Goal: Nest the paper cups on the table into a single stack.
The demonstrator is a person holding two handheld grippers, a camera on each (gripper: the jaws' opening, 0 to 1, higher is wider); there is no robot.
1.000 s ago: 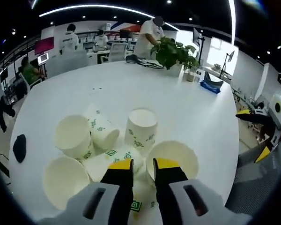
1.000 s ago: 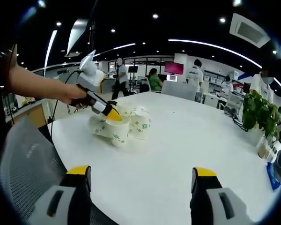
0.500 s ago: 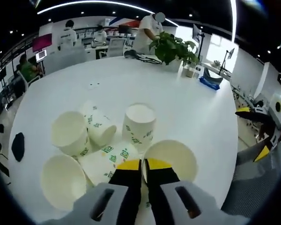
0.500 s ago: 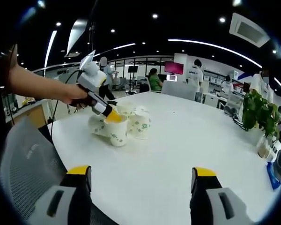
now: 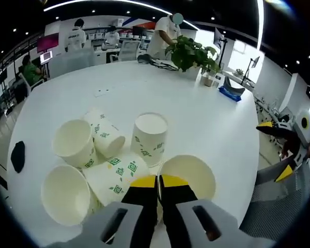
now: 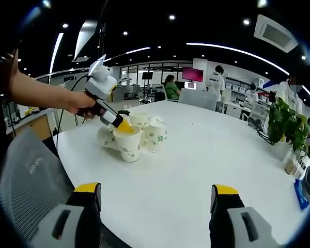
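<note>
Our left hand-held gripper [image 5: 158, 182] is pinched on the rim of the near upright paper cup [image 5: 188, 175], a hold suited to lifting it. The other 5 cups [image 5: 113, 155] cluster beside it on the white worktop [image 5: 196, 119], 1 upside down. Our right hand-held gripper [image 6: 155, 199] waits with jaws wide apart, well away from the cluster.

No legible text anywhere. The paper cups [image 5: 149, 138] carry small green square motifs on their white walls; these read as pattern or logo, too small to make out as letters. Same green marks on the cups in the right gripper view, blurred. A magenta screen [image 6: 191, 75] on the far wall shows colour but no readable characters. White shirts on people at the back: any print on them cannot be made out.
</note>
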